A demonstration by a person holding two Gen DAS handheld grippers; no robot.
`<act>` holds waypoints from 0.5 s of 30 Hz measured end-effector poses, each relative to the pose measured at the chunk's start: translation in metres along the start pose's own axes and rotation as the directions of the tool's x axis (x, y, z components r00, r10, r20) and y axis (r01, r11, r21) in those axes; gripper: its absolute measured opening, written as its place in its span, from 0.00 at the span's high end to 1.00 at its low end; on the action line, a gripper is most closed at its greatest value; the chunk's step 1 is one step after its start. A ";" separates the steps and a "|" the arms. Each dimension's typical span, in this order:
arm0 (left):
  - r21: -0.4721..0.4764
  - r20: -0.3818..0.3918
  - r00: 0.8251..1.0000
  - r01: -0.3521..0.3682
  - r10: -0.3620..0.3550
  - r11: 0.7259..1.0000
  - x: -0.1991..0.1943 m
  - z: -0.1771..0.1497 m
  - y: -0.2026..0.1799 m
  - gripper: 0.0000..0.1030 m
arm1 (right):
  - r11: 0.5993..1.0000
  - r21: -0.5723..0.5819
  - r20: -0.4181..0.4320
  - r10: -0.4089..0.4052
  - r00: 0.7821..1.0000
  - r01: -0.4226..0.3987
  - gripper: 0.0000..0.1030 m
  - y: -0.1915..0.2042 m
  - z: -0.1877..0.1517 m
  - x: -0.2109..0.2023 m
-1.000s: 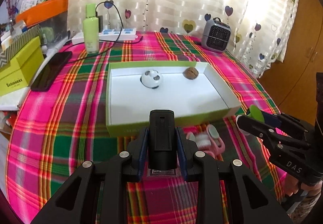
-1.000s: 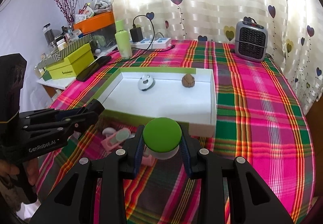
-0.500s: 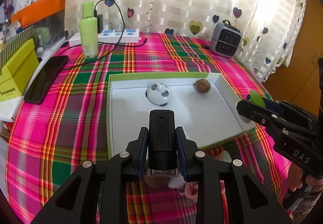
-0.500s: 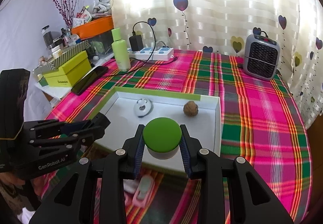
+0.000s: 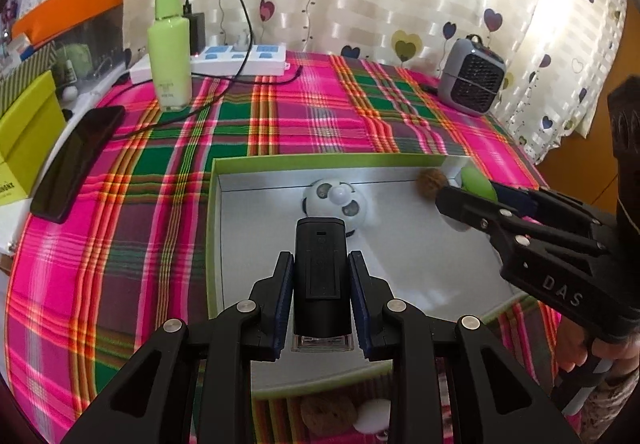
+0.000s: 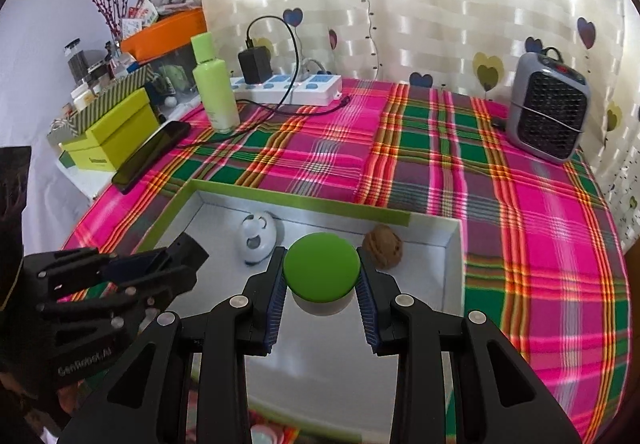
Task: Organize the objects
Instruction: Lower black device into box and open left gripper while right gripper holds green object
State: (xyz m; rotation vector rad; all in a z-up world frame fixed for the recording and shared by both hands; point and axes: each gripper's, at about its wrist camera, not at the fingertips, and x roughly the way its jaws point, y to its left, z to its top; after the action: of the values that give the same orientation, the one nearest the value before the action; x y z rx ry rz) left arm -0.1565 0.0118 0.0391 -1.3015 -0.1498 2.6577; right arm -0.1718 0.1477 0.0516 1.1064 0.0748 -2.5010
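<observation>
Tray [image 5: 216, 228], green-rimmed and white inside, lies on the plaid tablecloth [image 5: 320, 116]; inside sit a white ball-shaped gadget [image 5: 334, 200] and a walnut [image 6: 383, 246]. Above it, the left gripper [image 5: 320, 280] clamps a black device [image 5: 320, 268], and the right gripper [image 6: 322, 276] clamps a green-capped jar [image 6: 322, 268].

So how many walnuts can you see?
2: one walnut in the tray's far right corner, another walnut on the cloth below the tray's near edge. More may be hidden.
</observation>
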 end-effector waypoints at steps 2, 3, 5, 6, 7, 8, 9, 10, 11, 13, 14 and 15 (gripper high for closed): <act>-0.011 -0.010 1.000 -0.006 0.006 1.000 0.005 0.002 0.004 0.76 | 1.000 -0.006 -0.008 0.003 1.000 -0.003 0.67 0.000 0.003 0.007; -0.014 -0.011 1.000 -0.008 0.008 1.000 0.007 0.003 0.005 0.76 | 1.000 -0.009 -0.014 0.005 1.000 -0.005 0.67 0.001 0.004 0.011; -0.022 -0.014 1.000 -0.011 0.011 1.000 0.011 0.005 0.007 0.76 | 1.000 -0.013 -0.025 0.004 1.000 -0.005 0.67 0.001 0.007 0.018; -0.024 -0.014 1.000 -0.009 0.009 1.000 0.012 0.006 0.008 0.76 | 1.000 -0.012 -0.032 0.005 0.999 -0.005 0.67 0.000 0.008 0.023; -0.025 -0.016 1.000 -0.009 0.009 1.000 0.015 0.007 0.008 0.76 | 1.000 -0.009 -0.037 0.008 0.999 -0.008 0.67 0.000 0.009 0.026; -0.021 -0.018 1.000 -0.012 0.011 1.000 0.017 0.008 0.008 0.76 | 1.000 -0.007 -0.041 0.012 0.999 -0.013 0.67 -0.001 0.009 0.028; -0.020 -0.022 1.000 -0.015 0.015 1.000 0.019 0.008 0.009 0.76 | 1.000 -0.006 -0.045 0.016 0.999 -0.017 0.67 -0.001 0.010 0.031; -0.023 -0.028 0.999 -0.017 0.017 1.000 0.021 0.009 0.010 0.76 | 1.000 -0.007 -0.049 0.018 0.999 -0.018 0.67 -0.001 0.011 0.033; -0.031 -0.033 0.999 -0.014 0.013 0.999 0.023 0.010 0.011 0.76 | 1.000 -0.010 -0.052 0.018 0.999 -0.018 0.67 -0.001 0.011 0.035; -0.038 -0.035 0.999 -0.015 0.014 0.999 0.026 0.011 0.013 0.76 | 1.000 -0.009 -0.061 0.017 0.998 -0.018 0.67 -0.001 0.011 0.040; -0.035 -0.034 0.999 -0.017 0.016 0.999 0.026 0.011 0.013 0.76 | 1.000 -0.006 -0.067 0.020 0.998 -0.020 0.67 -0.002 0.011 0.042; -0.033 -0.033 0.999 -0.019 0.018 0.999 0.027 0.012 0.013 0.76 | 1.000 -0.003 -0.071 0.020 0.997 -0.020 0.67 -0.002 0.011 0.044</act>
State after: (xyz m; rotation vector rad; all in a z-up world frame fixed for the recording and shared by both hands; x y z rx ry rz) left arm -0.1835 0.0040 0.0228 -1.3619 -0.1791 2.6585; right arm -0.2070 0.1326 0.0277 1.1888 0.0880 -2.4425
